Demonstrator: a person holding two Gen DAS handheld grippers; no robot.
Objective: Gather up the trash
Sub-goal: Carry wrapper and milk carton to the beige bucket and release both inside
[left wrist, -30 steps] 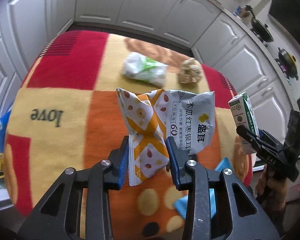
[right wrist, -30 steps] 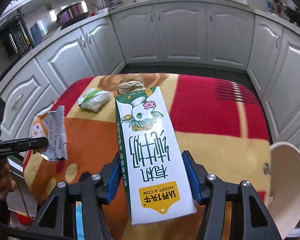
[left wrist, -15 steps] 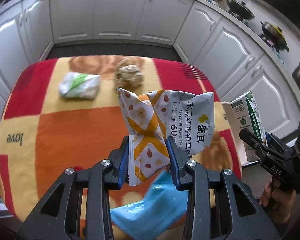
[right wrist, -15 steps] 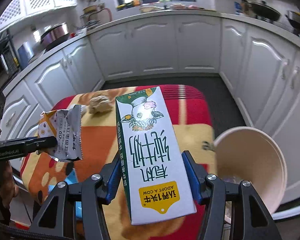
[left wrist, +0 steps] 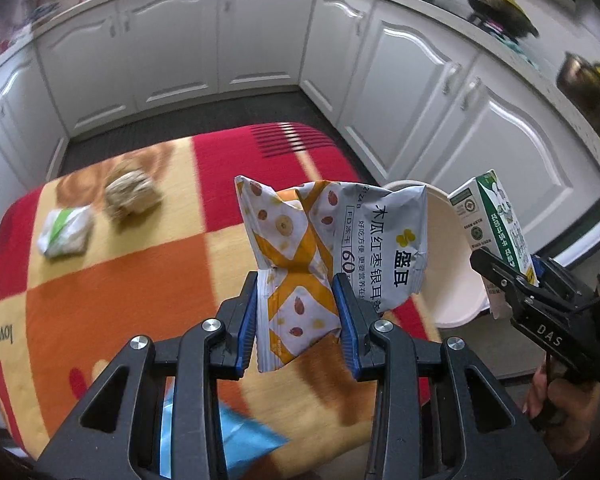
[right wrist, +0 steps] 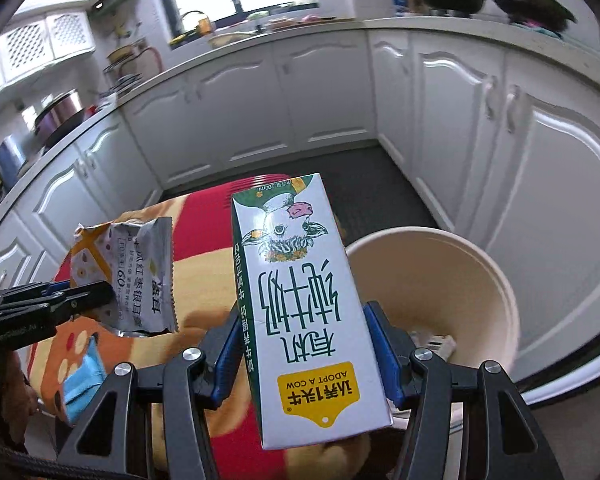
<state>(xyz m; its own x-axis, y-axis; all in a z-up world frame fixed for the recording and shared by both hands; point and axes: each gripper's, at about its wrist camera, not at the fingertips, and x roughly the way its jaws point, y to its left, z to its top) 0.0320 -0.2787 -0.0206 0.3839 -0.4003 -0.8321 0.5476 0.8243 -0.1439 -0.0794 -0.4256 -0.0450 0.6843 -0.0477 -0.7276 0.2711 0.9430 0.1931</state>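
My left gripper (left wrist: 298,320) is shut on an orange-and-white snack wrapper (left wrist: 332,248), held above the right end of the blanket-covered table (left wrist: 112,288). My right gripper (right wrist: 306,354) is shut on a white-and-green milk carton (right wrist: 300,292), which hangs over the near rim of a cream bin (right wrist: 432,276) beside the table. In the left wrist view the same carton (left wrist: 492,220) and bin (left wrist: 452,264) sit at the right. The snack wrapper (right wrist: 128,276) shows at the left in the right wrist view. A small box lies in the bin's bottom.
On the table's far left lie a green-and-white wrapped packet (left wrist: 66,230) and a crumpled brown wad (left wrist: 130,196). A blue wrapper (left wrist: 240,444) lies at the near edge. White kitchen cabinets (left wrist: 260,40) ring the dark floor. A hand (left wrist: 548,404) holds the right gripper's handle.
Both grippers have swung to the right across the table with their loads still held. The cream bin has come into view, and the carton now hangs over it.
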